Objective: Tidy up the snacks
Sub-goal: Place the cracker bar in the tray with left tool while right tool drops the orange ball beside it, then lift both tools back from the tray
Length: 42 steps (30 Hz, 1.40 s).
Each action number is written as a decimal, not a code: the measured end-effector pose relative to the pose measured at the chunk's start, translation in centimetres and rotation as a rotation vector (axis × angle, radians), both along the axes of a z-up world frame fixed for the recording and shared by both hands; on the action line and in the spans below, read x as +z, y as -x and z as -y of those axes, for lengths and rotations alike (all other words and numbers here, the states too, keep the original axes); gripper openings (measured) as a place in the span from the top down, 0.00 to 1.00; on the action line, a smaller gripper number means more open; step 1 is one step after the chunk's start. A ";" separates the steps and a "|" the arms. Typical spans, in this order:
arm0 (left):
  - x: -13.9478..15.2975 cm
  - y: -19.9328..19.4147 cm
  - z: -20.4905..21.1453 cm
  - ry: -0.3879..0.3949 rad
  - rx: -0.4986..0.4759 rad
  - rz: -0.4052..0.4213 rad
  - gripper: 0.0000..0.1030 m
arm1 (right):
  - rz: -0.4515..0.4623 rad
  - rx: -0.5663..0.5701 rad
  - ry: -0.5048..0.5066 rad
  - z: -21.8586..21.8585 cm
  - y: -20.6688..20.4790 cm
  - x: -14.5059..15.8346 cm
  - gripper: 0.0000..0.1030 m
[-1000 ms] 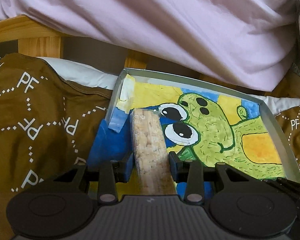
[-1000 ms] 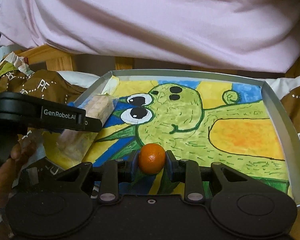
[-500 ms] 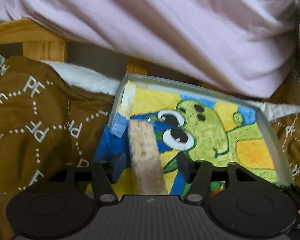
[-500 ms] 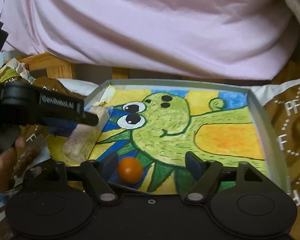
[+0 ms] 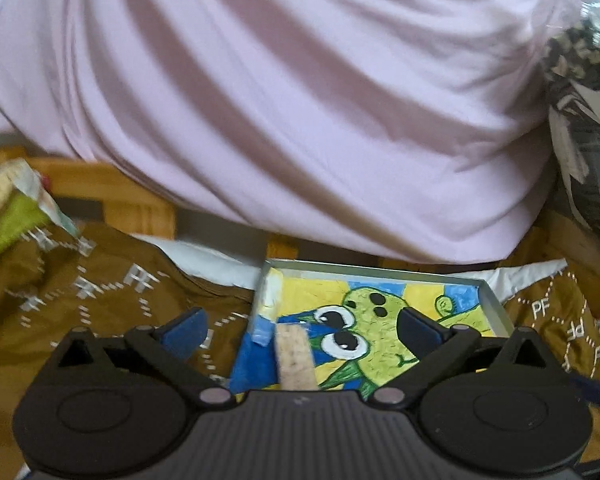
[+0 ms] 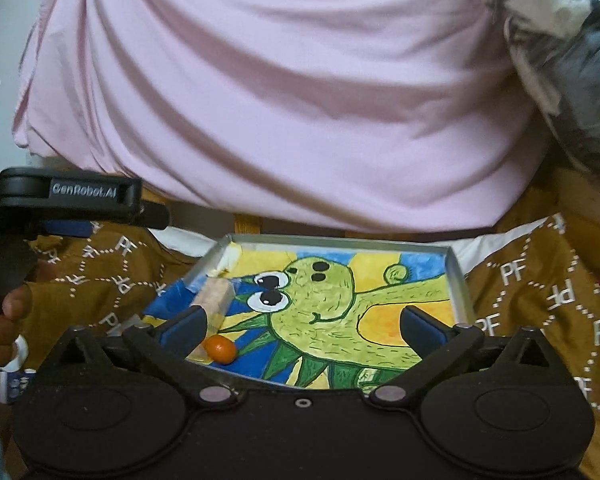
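"GenRobot.AI" on the left gripper (image 6: 66, 227); "PF" across brown cloth (image 6: 540, 292).

Your left gripper (image 5: 300, 330) has a black plastic body with a ribbed grey plate in the middle and two round discs at the sides. Each finger (image 5: 186, 330) is a black link with a blue pad at its tip, and a silver screw (image 5: 215, 395) sits at each pivot. Your right gripper (image 6: 302, 326) has the same form, but its middle plate is smooth black with one small round hole. From the right wrist view, the left gripper's side carries white letters "GenRobot.AI".
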<state>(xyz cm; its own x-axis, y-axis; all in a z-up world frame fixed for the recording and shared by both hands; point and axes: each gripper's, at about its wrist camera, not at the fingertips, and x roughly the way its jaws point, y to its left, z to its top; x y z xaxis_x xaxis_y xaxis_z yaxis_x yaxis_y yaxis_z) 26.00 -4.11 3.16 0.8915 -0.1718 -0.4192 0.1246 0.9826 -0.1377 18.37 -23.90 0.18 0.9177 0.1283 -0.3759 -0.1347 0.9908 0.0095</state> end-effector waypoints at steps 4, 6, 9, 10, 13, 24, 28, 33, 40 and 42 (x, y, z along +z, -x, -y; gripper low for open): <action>0.8 4.1 -0.6 -0.060 0.020 0.048 0.00 | 0.028 0.014 0.026 0.1 3.2 1.1 0.01; 1.0 6.3 -1.1 -0.088 0.034 0.066 0.00 | 0.035 0.020 0.028 0.1 5.0 1.4 0.01; 1.0 9.5 -2.1 -0.091 0.045 0.053 0.00 | 0.031 0.022 0.027 0.2 7.3 1.7 0.01; 1.0 10.3 -2.4 -0.090 0.051 0.041 0.00 | 0.026 0.021 0.028 0.2 8.1 1.9 0.01; 0.8 13.0 -3.0 -0.092 0.067 0.019 0.00 | 0.020 0.022 0.025 0.1 10.4 2.1 0.01; -1.7 19.7 -3.1 -0.164 0.066 -0.128 0.00 | -0.110 -0.027 -0.045 0.5 15.5 1.4 0.01; -2.4 20.4 -2.8 -0.178 0.055 -0.182 0.00 | -0.163 -0.052 -0.049 0.4 16.1 0.7 0.01; -2.7 21.3 -2.5 -0.209 0.062 -0.189 0.00 | -0.189 -0.057 -0.055 0.5 16.5 0.4 0.01; -2.8 21.0 -2.5 -0.228 0.073 -0.214 0.00 | -0.237 -0.065 -0.051 0.6 15.8 -0.1 0.01; -2.9 20.7 -2.5 -0.234 0.077 -0.229 0.00 | -0.250 -0.068 -0.050 0.6 15.7 -0.3 0.01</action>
<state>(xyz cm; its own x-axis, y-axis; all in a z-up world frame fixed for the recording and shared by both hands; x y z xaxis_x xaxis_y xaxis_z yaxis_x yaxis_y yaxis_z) 5.31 -1.57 0.23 0.7762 0.0170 -0.6303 0.0403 0.9963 0.0764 2.69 -24.51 -0.10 0.8044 0.0933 -0.5867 -0.0549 0.9950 0.0830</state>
